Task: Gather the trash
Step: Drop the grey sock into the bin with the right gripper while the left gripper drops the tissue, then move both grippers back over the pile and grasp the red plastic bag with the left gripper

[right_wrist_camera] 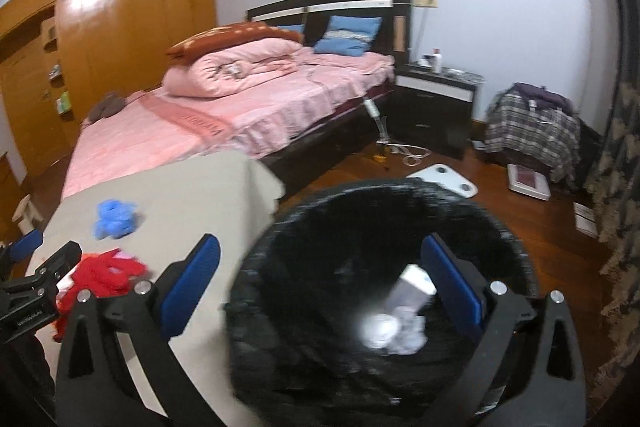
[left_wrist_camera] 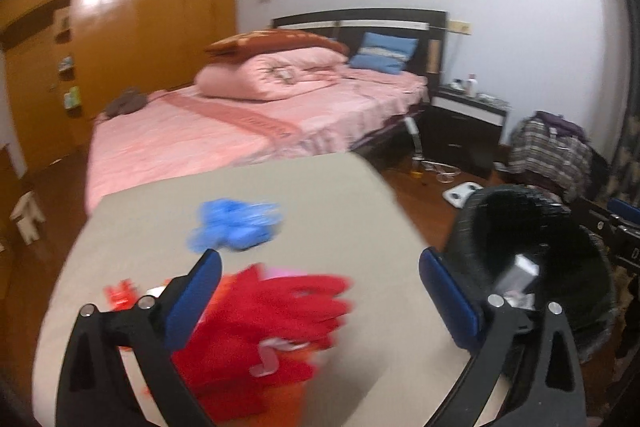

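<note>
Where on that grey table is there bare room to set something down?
The table's far end, beyond the blue crumpled thing, is bare, as is its right side toward the black bin. The near left corner is crowded by the red cloth heap.

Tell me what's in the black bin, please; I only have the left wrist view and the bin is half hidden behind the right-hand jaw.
Observer: The right wrist view looks straight into the black bin. A silvery-white wrapper and crumpled white paper lie at the bottom.
Operator: Is the right gripper holding anything?
Observer: No. The right gripper hangs over the bin's mouth with its jaws wide apart and nothing between them.
Operator: Anything on the floor beyond the bin that I can't see?
Observer: Yes, a flat white box with a red panel lies on the wooden floor by the plaid-covered pile, and some white paper sits near the curtain.
</note>
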Available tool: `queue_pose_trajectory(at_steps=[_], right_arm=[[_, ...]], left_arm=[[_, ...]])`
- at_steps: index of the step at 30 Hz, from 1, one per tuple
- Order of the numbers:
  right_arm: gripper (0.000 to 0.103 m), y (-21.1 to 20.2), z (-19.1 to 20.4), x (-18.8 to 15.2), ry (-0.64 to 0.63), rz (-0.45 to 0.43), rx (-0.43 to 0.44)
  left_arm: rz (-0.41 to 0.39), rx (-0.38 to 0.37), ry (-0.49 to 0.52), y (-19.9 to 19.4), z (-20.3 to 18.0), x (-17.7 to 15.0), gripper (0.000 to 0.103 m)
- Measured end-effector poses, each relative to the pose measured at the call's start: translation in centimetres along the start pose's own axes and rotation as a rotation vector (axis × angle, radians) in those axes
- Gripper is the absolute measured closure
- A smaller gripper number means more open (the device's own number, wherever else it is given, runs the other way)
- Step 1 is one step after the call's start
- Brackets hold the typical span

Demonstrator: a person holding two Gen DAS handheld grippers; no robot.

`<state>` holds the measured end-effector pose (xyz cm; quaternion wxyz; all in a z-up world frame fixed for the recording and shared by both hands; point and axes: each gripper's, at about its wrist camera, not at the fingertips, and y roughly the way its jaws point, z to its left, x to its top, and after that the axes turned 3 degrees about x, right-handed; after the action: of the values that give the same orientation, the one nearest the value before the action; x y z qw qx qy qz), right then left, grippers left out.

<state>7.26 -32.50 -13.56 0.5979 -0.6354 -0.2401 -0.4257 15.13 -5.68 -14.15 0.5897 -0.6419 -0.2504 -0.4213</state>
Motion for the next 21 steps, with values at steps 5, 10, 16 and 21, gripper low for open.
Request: queue_pose_trajectory(at_steps=[5,10,16,21], right_arm=[[0.005,0.9,4.5,0.1,-0.038,0.010,0.073],[0.005,1.6,9.2,-0.5,-0.097,0.016,0.140],[0.005,2.2,13.3,-1.3,-0.147,0.027,0.206],[0.005,3.0,16.1,-1.9,-0.173,0.042,0.244]], left_arm=[[0.004,0.103,-0.036,-1.0,4.6,-1.3,0.006],[0.008,0.192,-0.075,-1.4,8.8,-2.4,0.006],[0.035,0.291,-0.129,-1.2,13.9,-4.3,0.006],[0.077,0.343,-0.162,-0.2,17.1,-5.9,0.009]])
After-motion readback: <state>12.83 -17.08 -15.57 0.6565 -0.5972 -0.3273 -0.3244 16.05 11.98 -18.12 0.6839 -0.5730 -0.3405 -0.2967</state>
